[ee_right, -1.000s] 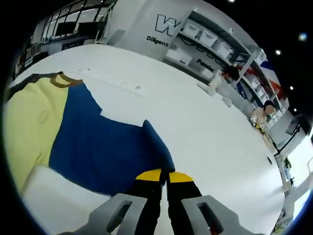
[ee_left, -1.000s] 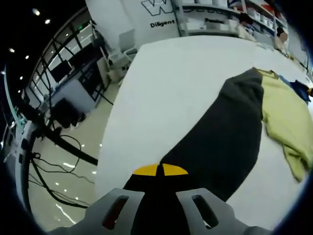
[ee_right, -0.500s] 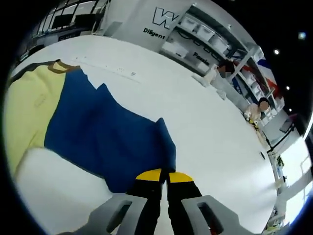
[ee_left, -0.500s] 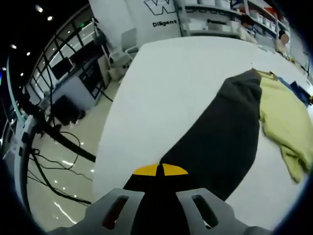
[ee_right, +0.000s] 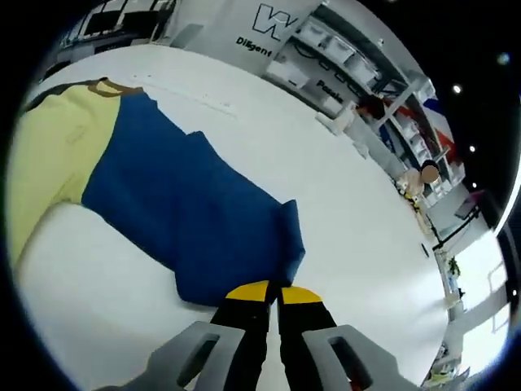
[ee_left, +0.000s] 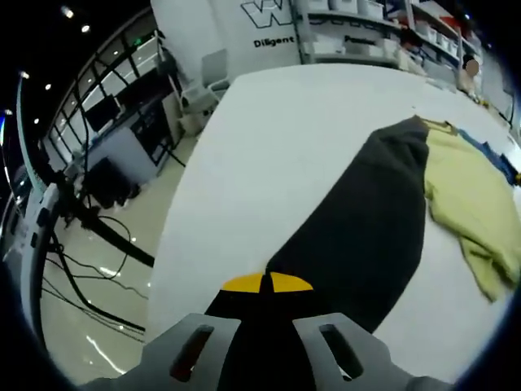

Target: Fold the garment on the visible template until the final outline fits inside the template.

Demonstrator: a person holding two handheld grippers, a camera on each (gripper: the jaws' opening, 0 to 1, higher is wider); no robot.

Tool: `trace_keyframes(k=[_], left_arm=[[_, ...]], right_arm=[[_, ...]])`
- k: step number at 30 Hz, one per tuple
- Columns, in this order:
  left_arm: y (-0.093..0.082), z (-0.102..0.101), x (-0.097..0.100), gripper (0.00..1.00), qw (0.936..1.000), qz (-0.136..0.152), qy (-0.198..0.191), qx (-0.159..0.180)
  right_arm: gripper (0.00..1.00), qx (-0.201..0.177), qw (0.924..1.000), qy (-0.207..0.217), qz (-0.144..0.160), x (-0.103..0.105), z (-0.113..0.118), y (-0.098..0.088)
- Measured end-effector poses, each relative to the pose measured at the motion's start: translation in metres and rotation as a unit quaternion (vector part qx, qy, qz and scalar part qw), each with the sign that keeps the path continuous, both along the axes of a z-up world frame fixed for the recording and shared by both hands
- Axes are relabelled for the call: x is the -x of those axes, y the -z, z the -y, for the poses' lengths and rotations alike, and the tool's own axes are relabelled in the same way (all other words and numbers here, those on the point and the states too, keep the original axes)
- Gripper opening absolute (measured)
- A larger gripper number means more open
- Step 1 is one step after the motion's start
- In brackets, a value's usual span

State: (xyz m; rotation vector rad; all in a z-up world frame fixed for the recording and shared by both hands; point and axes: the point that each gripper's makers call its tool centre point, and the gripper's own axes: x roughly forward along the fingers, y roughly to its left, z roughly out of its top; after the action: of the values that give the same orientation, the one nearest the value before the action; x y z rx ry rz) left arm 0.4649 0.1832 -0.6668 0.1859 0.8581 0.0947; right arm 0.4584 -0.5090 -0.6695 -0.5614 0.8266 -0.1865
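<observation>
Stretched further since a second ago, the blue sleeve [ee_right: 191, 220] now lies flatter across the white table [ee_right: 342, 204], my right gripper [ee_right: 273, 295] clamped on its cuff. Bare tabletop opens right of it. My left gripper [ee_left: 267, 283] pinches the dark sleeve [ee_left: 366, 228] near the table's left edge; the yellow body [ee_left: 468, 195] lies far right.

Garment [ee_left: 456, 187] lies spread on the table [ee_left: 277, 147]; one sleeve [ee_left: 358, 236] runs from its body back to the left gripper [ee_left: 267, 283], the opposite sleeve [ee_right: 195, 212] to the right gripper [ee_right: 273, 293]. Shelving [ee_right: 350, 65] stands behind the table's far edge
</observation>
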Motion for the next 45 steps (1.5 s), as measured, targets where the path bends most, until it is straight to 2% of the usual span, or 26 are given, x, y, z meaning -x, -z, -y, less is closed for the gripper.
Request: trace_keyframes(k=[3,12,18,19,20,22,23,28,33,35,37,40,42,45], left_arm=[[0.0,0.001,-0.001,0.0,1.0,-0.001,0.003,0.002],[0.0,0.003,-0.001,0.0,1.0,0.003,0.003,0.007],[-0.001,0.004,-0.001,0.0,0.9998,0.012,0.001,0.013],[-0.002,0.007,-0.001,0.02,0.9997,0.015,0.005,0.019],[-0.007,0.015,-0.005,0.05,0.9982,0.034,0.005,0.049],[-0.012,0.017,-0.005,0.13,0.9976,0.039,0.007,0.056],[-0.013,0.02,-0.006,0.15,0.9974,0.041,0.012,0.057],[-0.016,0.036,-0.006,0.26,0.9952,0.044,0.021,0.085],[-0.019,0.057,-0.002,0.39,0.9919,0.046,0.037,0.113],[-0.022,0.061,-0.001,0.46,0.9913,0.05,0.036,0.116],[-0.027,0.07,-0.001,0.52,0.9895,0.058,0.043,0.125],[-0.036,0.082,0.0,0.59,0.9874,0.069,0.06,0.129],[-0.039,0.09,0.003,0.67,0.9854,0.072,0.069,0.137],[-0.043,0.102,0.006,0.76,0.9832,0.075,0.087,0.142]], right_arm=[[0.0,0.009,0.9998,-0.009,-0.013,0.006,-0.005,0.003],[0.0,0.033,0.9993,-0.01,-0.016,0.018,-0.013,0.0],[0.0,0.017,0.9998,0.002,-0.008,0.019,-0.01,-0.001],[0.0,0.006,1.0,0.004,-0.001,0.018,-0.011,-0.002],[0.0,-0.014,0.9997,0.011,0.014,0.017,-0.012,-0.004],[0.0,-0.03,0.999,0.007,0.032,0.016,-0.013,-0.009],[0.02,-0.035,0.9988,0.007,0.033,0.017,-0.013,-0.009],[0.22,-0.114,0.9912,0.026,0.061,0.017,-0.024,-0.013],[0.43,-0.189,0.9772,0.029,0.092,0.014,-0.042,-0.025],[0.52,-0.199,0.9746,0.021,0.102,0.012,-0.047,-0.032],[0.59,-0.226,0.9677,0.01,0.111,0.01,-0.06,-0.038],[0.69,-0.247,0.9624,0.001,0.113,0.012,-0.072,-0.044],[0.78,-0.265,0.956,-0.015,0.125,0.011,-0.083,-0.049],[0.89,-0.28,0.9518,-0.034,0.121,0.014,-0.098,-0.052]])
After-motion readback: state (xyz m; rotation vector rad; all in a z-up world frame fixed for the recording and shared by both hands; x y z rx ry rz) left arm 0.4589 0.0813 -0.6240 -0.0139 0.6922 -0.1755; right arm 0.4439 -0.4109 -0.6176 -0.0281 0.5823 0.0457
